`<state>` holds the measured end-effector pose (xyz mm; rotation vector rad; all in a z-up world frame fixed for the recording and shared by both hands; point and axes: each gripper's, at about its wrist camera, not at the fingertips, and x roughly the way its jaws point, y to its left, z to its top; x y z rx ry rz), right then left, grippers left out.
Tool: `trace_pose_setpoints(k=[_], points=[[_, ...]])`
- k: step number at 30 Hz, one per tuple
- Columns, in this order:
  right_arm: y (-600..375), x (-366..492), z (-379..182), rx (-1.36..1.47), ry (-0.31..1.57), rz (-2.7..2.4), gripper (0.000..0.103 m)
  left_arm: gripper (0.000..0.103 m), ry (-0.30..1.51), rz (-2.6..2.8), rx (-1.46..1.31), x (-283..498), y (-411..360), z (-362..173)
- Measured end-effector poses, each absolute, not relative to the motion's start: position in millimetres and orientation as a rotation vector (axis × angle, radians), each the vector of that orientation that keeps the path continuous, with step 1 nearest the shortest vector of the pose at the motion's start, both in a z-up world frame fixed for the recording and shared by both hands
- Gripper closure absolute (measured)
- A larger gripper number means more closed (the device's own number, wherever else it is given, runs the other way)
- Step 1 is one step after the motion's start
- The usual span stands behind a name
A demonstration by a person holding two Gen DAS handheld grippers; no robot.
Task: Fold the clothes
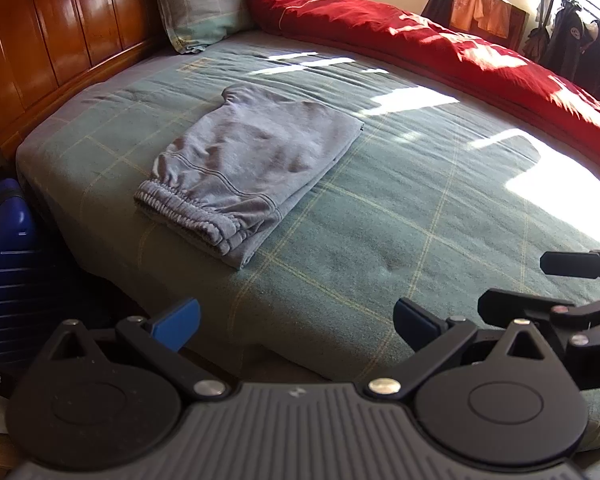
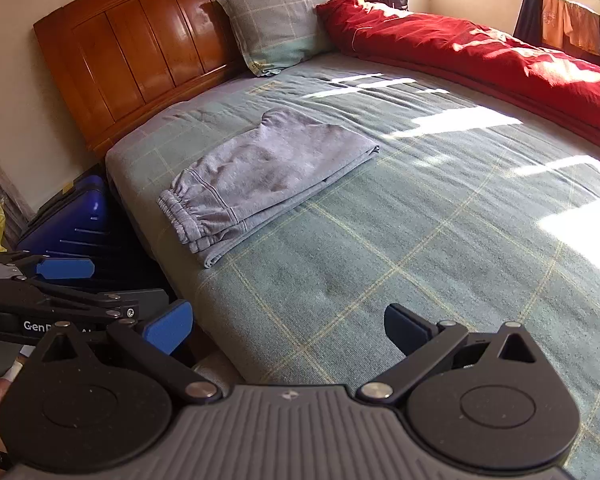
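Lying folded on bed [image 1: 380,208]: sweatpants [image 1: 244,168]; red duvet [image 1: 440,48] well apart.

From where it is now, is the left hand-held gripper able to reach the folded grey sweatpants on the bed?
Probably yes. The left hand-held gripper is open and empty, and only bare green checked bedcover lies between it and the folded grey sweatpants. It hangs back from them, near the bed's edge.

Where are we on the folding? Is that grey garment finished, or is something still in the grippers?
Done: the grey sweatpants lie folded in a flat stack on the bed, elastic waistband toward the near edge. In hand: nothing; the left gripper and right gripper are both open and empty, off the garment. Left: no other loose clothes show on the bed.
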<state>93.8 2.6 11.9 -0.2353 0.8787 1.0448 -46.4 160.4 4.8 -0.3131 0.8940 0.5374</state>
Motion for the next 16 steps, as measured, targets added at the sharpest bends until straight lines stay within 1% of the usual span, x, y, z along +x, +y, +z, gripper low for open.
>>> trace_pose_setpoints(k=[16], points=[[-0.4,96.2,11.8,-0.226,0.874,1.045,0.0,0.001,0.886,0.535,-0.309,-46.8,161.3,5.0]])
